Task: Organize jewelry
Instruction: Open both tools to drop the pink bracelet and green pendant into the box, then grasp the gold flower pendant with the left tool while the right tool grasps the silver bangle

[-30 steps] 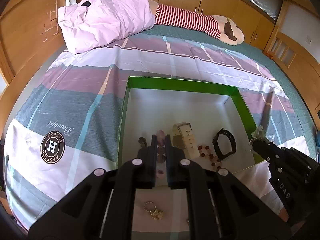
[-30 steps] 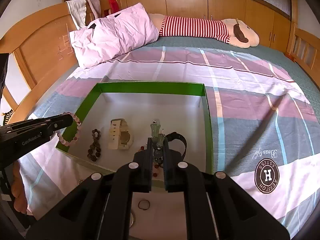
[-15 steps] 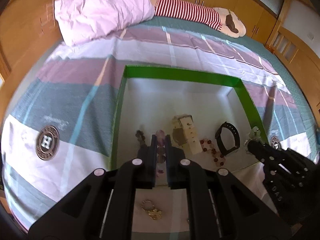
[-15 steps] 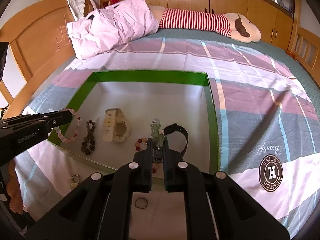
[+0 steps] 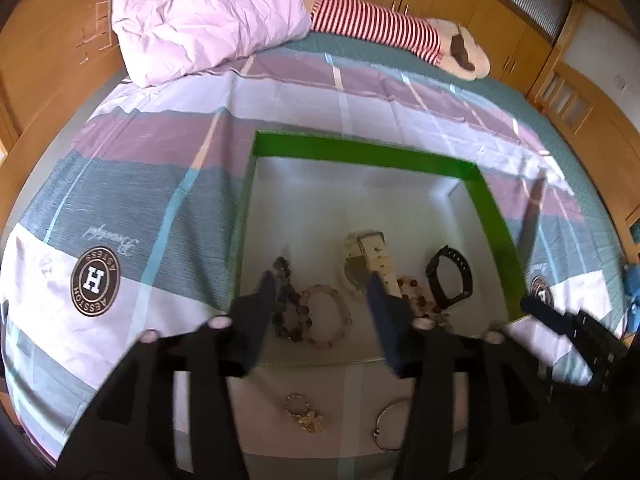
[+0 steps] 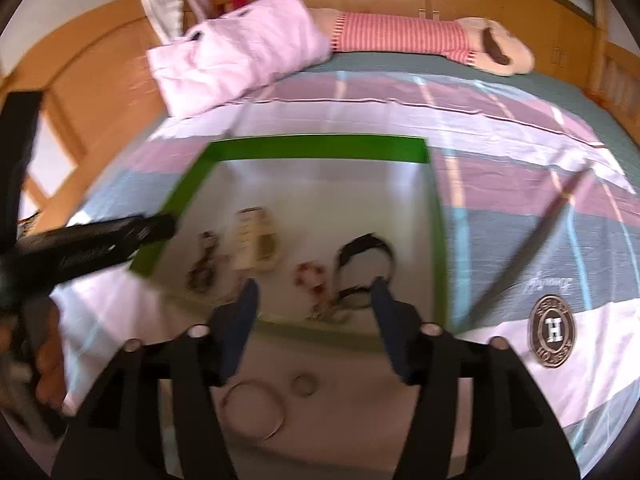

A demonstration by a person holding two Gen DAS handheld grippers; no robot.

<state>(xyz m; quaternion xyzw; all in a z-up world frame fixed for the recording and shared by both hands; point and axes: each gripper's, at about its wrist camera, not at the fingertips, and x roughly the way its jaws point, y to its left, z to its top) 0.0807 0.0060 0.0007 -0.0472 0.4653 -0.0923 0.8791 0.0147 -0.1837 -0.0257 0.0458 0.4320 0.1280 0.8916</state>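
A green-rimmed box with a white floor lies on the bed; it also shows in the right wrist view. In it lie a pink bead bracelet, a dark bead bracelet, a cream watch, a red bead bracelet and a black band. My left gripper is open and empty above the pink bracelet. My right gripper is open and empty over the box's near edge, above a green-and-silver piece.
On the sheet in front of the box lie a gold ring trinket, a thin silver bangle and a small ring. A pink pillow and a striped plush toy lie at the bed's head. Wooden bed frame on both sides.
Both grippers have opened. The left one let go of the pink bead bracelet and the right one of its green-and-silver piece; both now lie in the box.
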